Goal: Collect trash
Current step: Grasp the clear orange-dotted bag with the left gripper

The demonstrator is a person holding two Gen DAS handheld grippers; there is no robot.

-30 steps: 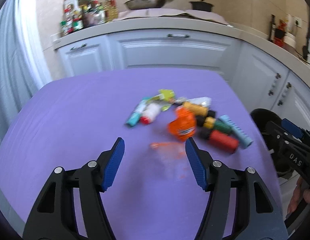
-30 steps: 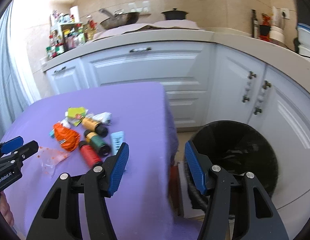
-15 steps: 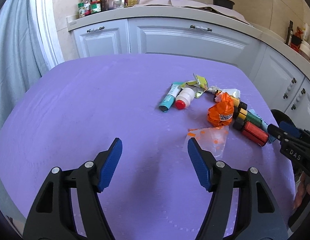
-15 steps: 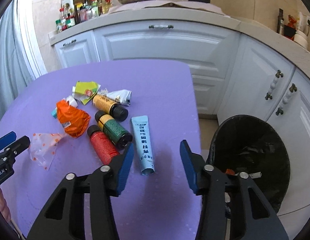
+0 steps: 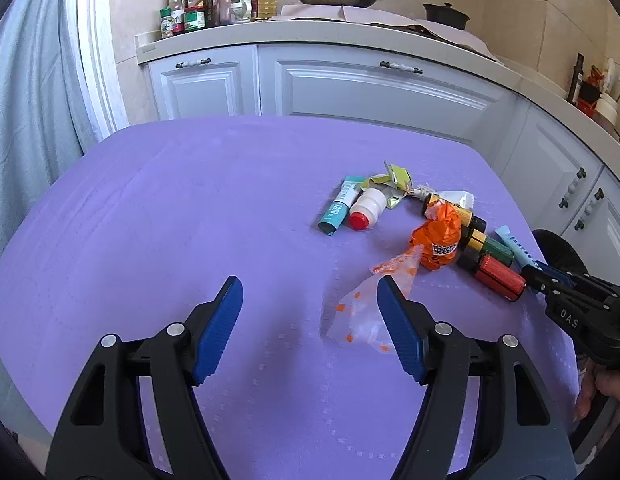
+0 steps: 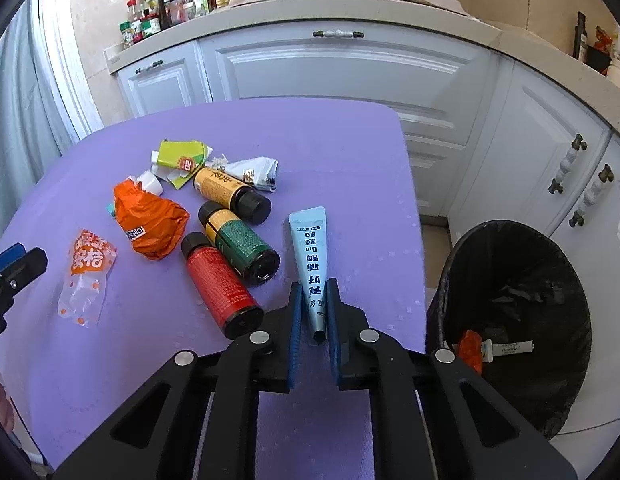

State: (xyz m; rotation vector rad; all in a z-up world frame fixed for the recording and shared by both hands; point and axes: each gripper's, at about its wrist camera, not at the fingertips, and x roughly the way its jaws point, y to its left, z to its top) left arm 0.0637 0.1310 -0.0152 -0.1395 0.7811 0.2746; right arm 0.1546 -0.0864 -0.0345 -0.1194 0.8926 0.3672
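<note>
Working from the biggest thing down, I am looking first at the purple surface (image 6: 350, 140), which is carrying the whole spread of trash near its right edge, and at the black bin (image 6: 518, 320) standing on the floor just beside that edge, already holding an orange scrap and a small tube. The bin's mouth is sitting low and off to my right, so I am judging that a careless swing over the edge could drop my load on the floor instead.

My right gripper (image 6: 314, 312) has just been closing, and its fingers are now pinching the near end of the pale blue tube (image 6: 310, 248), which is lying flat just beside the green bottle (image 6: 241, 244) and the red bottle (image 6: 217, 280). Since I am gripping only the tail, the tube could be slipping out, or sagging and knocking those round bottles into a roll towards the edge.

My left gripper (image 5: 310, 324) is standing wide open with nothing held, its jaws having just been opening, above the clear orange-dotted wrapper (image 5: 362, 308). That film is looking flimsy; my right finger is already over it and could be pushing it away rather than catching it.
</note>
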